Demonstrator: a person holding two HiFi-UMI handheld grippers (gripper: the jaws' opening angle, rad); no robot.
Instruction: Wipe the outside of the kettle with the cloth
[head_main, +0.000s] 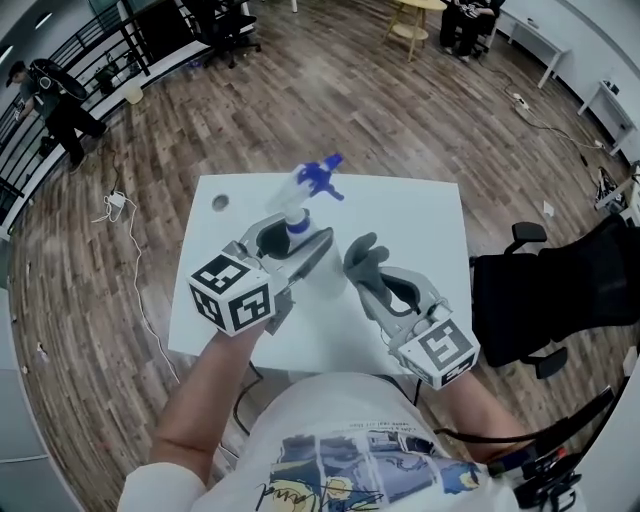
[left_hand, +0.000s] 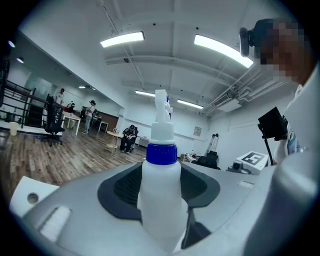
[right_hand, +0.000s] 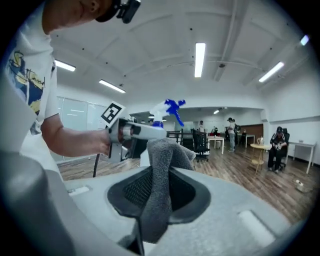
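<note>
A white spray bottle (head_main: 297, 213) with a blue trigger head stands upright between the jaws of my left gripper (head_main: 296, 243), which is shut on its body (left_hand: 160, 192) over the white table (head_main: 420, 215). To its right, my right gripper (head_main: 366, 268) is shut on a grey cloth (head_main: 361, 254), whose folds stick up above the jaws (right_hand: 161, 170). In the right gripper view the left gripper (right_hand: 134, 131) and the bottle's blue trigger (right_hand: 174, 106) are close ahead. No kettle shows in any view.
A small round mark (head_main: 220, 202) sits near the table's far left corner. A black office chair (head_main: 545, 290) stands right of the table. A white cable (head_main: 125, 215) lies on the wooden floor to the left. People and furniture are far off.
</note>
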